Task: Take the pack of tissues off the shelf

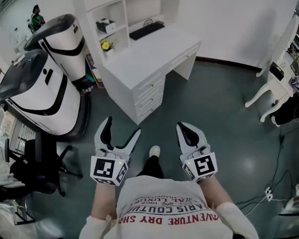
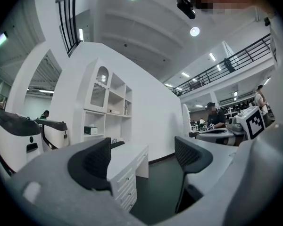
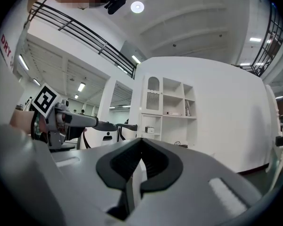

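The pack of tissues, a small white and dark box, lies in a lower compartment of the white shelf unit that stands on the white desk. It also shows small and far off as the tissue pack in the left gripper view and the tissue pack in the right gripper view. My left gripper is held over the floor in front of the desk, open and empty. Beside it my right gripper is shut on nothing. Both are well short of the shelf.
A black keyboard and a yellow item lie on the desk. Two large white and black machines stand at the left, with a black office chair below them. A white chair and floor cables are at the right.
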